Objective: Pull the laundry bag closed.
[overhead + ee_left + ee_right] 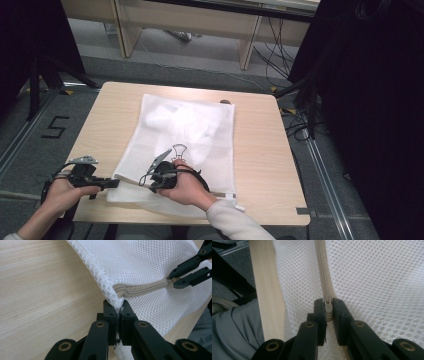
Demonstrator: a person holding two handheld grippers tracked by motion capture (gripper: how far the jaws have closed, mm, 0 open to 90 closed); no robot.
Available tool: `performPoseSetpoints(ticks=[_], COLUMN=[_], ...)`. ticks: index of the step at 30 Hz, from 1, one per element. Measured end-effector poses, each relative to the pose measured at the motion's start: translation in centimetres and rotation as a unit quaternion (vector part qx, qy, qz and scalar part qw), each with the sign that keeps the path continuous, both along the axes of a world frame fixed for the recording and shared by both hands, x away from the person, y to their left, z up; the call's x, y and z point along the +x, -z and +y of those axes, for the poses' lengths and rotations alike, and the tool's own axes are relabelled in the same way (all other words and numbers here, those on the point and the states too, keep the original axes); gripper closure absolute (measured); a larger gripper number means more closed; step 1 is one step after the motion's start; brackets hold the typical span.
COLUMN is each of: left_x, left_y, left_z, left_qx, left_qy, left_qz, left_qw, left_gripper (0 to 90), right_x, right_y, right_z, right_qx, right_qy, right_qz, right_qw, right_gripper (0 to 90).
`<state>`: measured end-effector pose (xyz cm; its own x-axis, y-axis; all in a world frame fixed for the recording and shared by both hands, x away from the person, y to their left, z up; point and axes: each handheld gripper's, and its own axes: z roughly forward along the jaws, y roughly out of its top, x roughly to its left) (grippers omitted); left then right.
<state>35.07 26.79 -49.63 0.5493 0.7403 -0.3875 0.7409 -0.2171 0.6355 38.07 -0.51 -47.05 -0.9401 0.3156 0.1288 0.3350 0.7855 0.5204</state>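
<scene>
The mesh bag [185, 135] lies lengthwise away from the person, zipper [323, 272] nearest.

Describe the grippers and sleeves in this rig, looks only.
Both are black two-jaw units with linkage arms and brass-coloured pivot pins. The left gripper carries a grey three-cornered plate and a black cable; the right gripper has a grey plate too. The person wears a light grey sleeve on the right arm.
</scene>
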Motion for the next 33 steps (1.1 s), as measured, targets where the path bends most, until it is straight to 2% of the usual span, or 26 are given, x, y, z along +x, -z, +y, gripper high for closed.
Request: performPoseSetpoints(ticks=[5,9,11,14,15,27,33], left_x=[0.0,0.0,0.0,0.0,0.0,-0.1,0.0], left_y=[0.1,0.1,0.1,0.1,0.0,0.1,0.1], left_z=[-0.1,0.0,0.0,0.0,0.0,0.0,0.0], left_qx=[-0.007,-0.003,-0.001,-0.001,-0.002,-0.001,-0.001], left_qy=[-0.002,-0.001,-0.003,-0.004,-0.004,-0.005,-0.006], left_qz=[0.004,0.002,0.002,0.002,0.002,0.0,0.001], left_qw=[1.0,1.0,1.0,1.0,1.0,1.0,1.0], left_gripper=[85.6,85.6,85.7,85.6,85.6,85.7,85.7], right_x=[0.1,0.0,0.0,0.0,0.1,-0.1,-0.1], right_y=[0.0,-0.1,-0.2,-0.3,-0.3,-0.3,-0.2], right_z=[-0.2,-0.3,-0.5,-0.7,-0.9,-1.0,-1.6], right_qx=[0.001,-0.002,-0.005,-0.004,-0.001,-0.01,-0.006], right_qy=[-0.003,0.001,-0.002,-0.002,-0.005,-0.002,0.0], right_qz=[-0.001,0.001,-0.006,0.001,-0.006,-0.003,-0.003], right_qw=[1.0,1.0,1.0,1.0,1.0,0.9999,1.0], right_gripper=[82.7,82.7,82.7,82.7,82.7,82.7,82.7])
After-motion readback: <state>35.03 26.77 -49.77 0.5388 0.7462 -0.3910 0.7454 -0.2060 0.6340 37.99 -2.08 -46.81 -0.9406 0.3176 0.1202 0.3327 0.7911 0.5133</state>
